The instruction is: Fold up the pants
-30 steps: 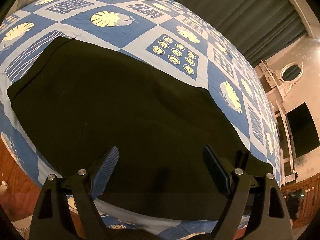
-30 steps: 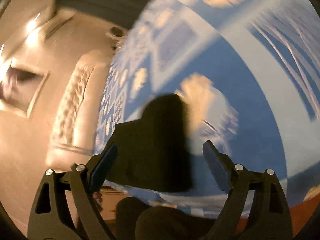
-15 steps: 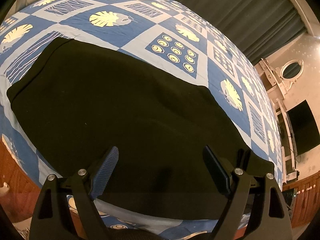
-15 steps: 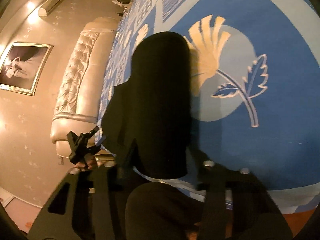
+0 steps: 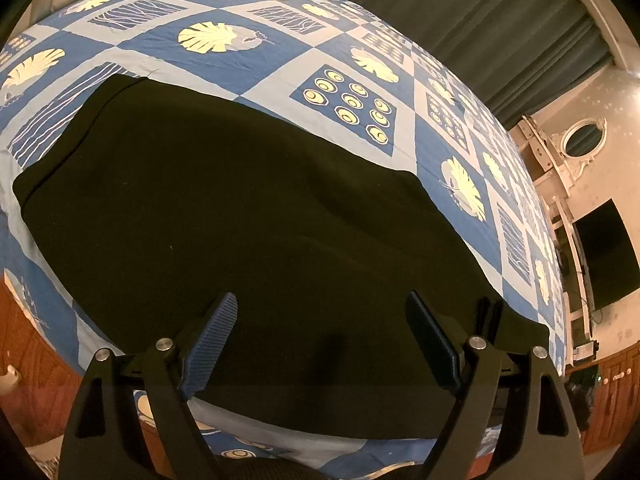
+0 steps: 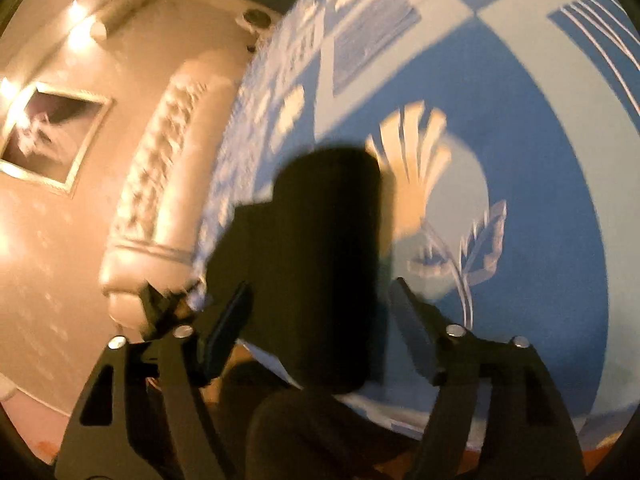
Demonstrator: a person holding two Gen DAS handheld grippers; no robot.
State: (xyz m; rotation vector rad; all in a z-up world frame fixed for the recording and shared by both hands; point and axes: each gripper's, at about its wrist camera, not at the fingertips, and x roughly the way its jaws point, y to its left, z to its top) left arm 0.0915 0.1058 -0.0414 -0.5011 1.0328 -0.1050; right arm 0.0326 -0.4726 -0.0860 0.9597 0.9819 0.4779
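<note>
Black pants (image 5: 248, 216) lie flat on a blue patterned bedspread (image 5: 352, 64), stretching from upper left to lower right. My left gripper (image 5: 320, 344) is open and empty, hovering over the near edge of the pants. In the right wrist view the pants (image 6: 308, 248) show as a dark, narrow shape at the bed's near edge. My right gripper (image 6: 320, 328) is open with its fingers on either side of the pants' end, holding nothing. That view is motion blurred.
A padded cream headboard (image 6: 160, 184) and a framed picture (image 6: 48, 132) are on the left of the right wrist view. Dark curtains (image 5: 480, 28), a white dresser with an oval mirror (image 5: 576, 148) and a dark screen (image 5: 604, 252) stand beyond the bed.
My left gripper has stayed still over the pants. My right gripper went from open to shut-looking half a second ago and is open again now, with its view shifted.
</note>
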